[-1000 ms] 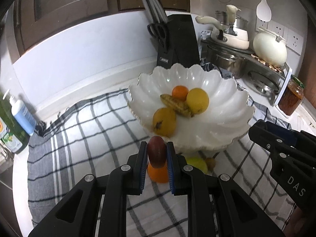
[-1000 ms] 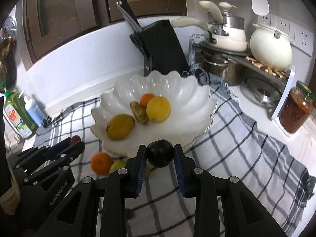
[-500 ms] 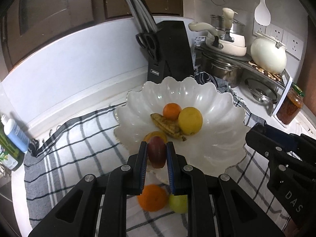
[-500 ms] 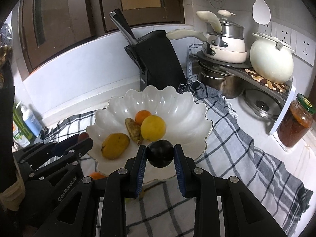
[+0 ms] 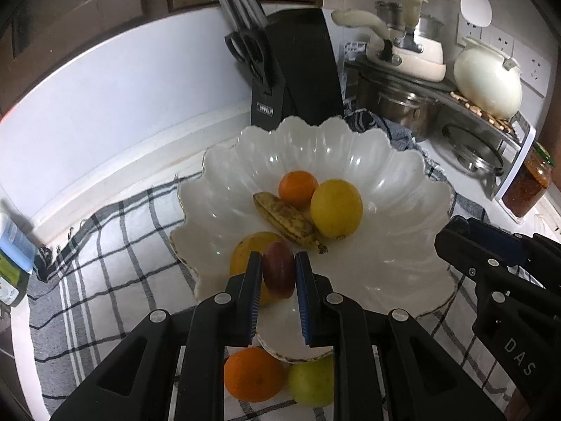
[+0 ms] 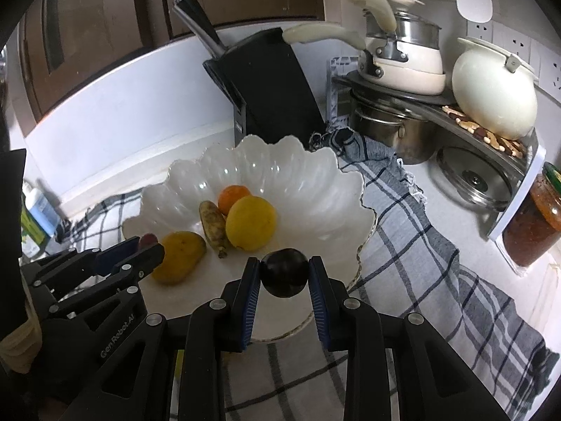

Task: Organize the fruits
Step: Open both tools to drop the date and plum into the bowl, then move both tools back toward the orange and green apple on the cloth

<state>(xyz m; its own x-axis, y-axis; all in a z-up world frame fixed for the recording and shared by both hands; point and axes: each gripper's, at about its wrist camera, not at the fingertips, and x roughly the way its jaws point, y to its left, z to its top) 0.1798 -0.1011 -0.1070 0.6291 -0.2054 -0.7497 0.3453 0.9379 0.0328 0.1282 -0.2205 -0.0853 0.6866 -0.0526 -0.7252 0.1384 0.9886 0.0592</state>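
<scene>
A white scalloped bowl (image 5: 403, 189) (image 6: 315, 189) stands on a checked cloth (image 5: 105, 245). It holds an orange (image 5: 298, 185), a lemon (image 5: 336, 208), a spotted banana (image 5: 287, 222) and a yellow mango (image 6: 180, 258). My left gripper (image 5: 278, 270) is shut on a reddish plum (image 5: 278, 273) over the bowl's near rim. My right gripper (image 6: 284, 275) is shut on a dark round plum (image 6: 284, 277), also over the near rim. An orange (image 5: 252, 373) and a green fruit (image 5: 312, 380) lie on the cloth below the bowl, in the left wrist view.
A black knife block (image 5: 298, 70) stands behind the bowl. Right of it a rack (image 6: 473, 122) carries pots and a white kettle (image 6: 494, 91). A jar (image 6: 536, 231) is at the far right. Bottles (image 6: 35, 217) stand at the far left.
Both grippers have moved forward with their plums, from above the cloth to over the bowl's near rim. The loose orange and green fruit now lie beneath the left gripper.
</scene>
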